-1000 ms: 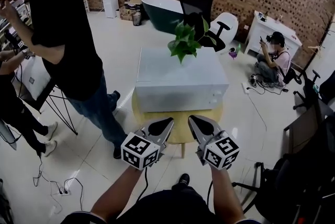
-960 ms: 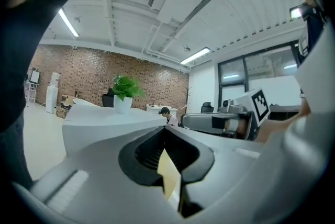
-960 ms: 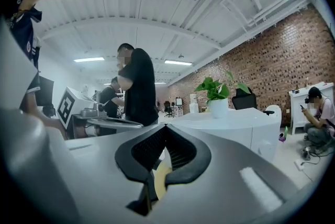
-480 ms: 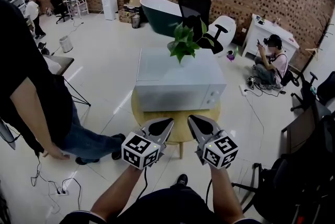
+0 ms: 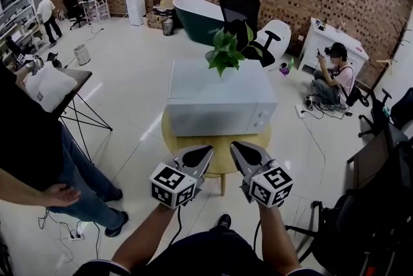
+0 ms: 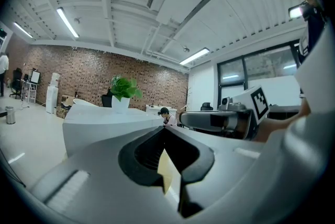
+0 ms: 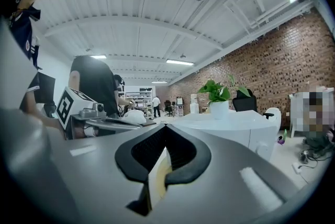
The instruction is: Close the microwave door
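Note:
The white microwave (image 5: 219, 100) stands on a round wooden table (image 5: 216, 155), and its front door looks flush and closed. A potted green plant (image 5: 227, 52) sits on top of it. My left gripper (image 5: 205, 153) and right gripper (image 5: 240, 151) hover side by side over the table's near edge, just short of the microwave's front. Both are shut with nothing held. The left gripper view shows the microwave (image 6: 104, 123) ahead past my left gripper (image 6: 163, 129), and the right gripper view shows the microwave (image 7: 235, 126) past my right gripper (image 7: 166, 127).
A person in dark clothes (image 5: 32, 158) stands close at the left, beside a folding stand with a white bag (image 5: 48, 88). Another person (image 5: 335, 78) sits on the floor at the right. A dark tub (image 5: 193, 13) and office chairs stand behind the microwave. A power strip (image 5: 77, 236) lies at lower left.
The standing person has moved from beside the table out towards the left edge. Both grippers have stayed almost still and shut.

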